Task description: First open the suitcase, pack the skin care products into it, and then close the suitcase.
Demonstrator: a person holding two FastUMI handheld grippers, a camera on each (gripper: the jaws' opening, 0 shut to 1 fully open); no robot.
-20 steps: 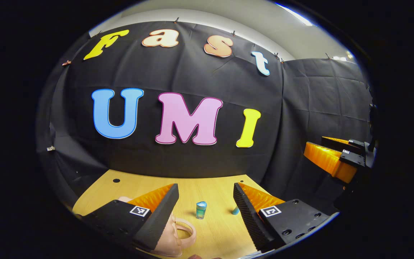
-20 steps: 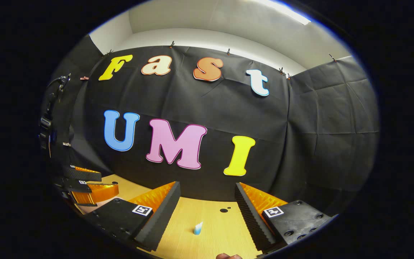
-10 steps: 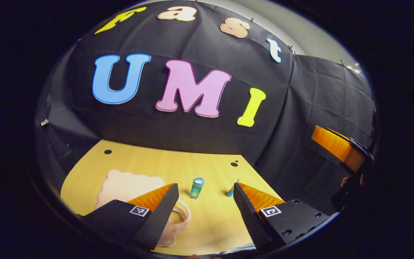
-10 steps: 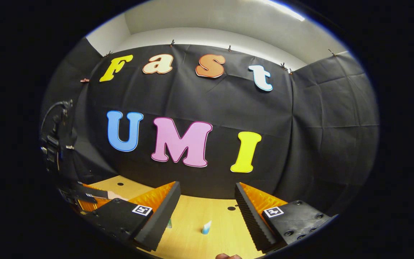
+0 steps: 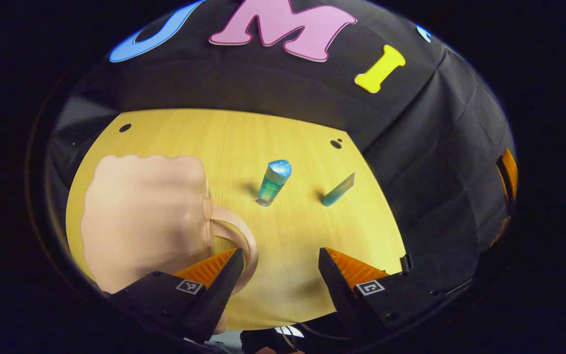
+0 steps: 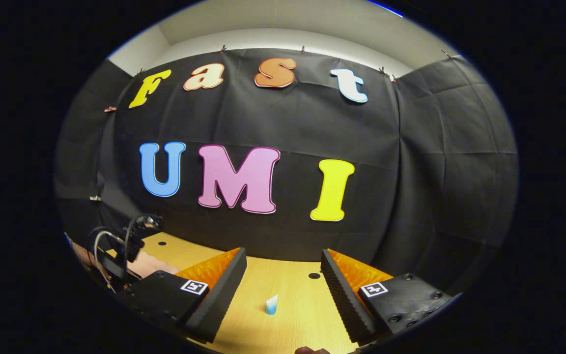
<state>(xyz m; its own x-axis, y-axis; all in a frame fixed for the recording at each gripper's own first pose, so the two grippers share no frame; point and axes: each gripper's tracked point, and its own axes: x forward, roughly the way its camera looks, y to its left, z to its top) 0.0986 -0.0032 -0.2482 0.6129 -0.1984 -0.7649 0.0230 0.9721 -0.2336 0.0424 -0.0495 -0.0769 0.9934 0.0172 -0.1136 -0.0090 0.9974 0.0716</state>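
Note:
A pale pink suitcase point(image 5: 140, 216) lies flat and closed on the left of the wooden table point(image 5: 293, 236), its loop handle point(image 5: 239, 241) pointing right. My left gripper point(image 5: 279, 256) hangs open above the table's near edge, its left finger just by the handle, nothing between the fingers. A blue-green bottle point(image 5: 273, 182) stands mid-table, and a teal tube point(image 5: 338, 190) stands to its right. My right gripper point(image 6: 283, 256) is open and empty, level above the table point(image 6: 297, 295), with the small tube point(image 6: 271, 305) ahead between its fingers.
The black cloth wall rises close behind the table on the far and right sides. Small dark holes point(image 5: 336, 144) mark the tabletop at the back. In the right gripper view the left gripper's body with cables point(image 6: 121, 248) sits at the left, over the suitcase point(image 6: 153, 267).
My left gripper has tipped steeply downward, so the whole tabletop, suitcase, bottle and tube now lie below it. The right gripper has barely shifted.

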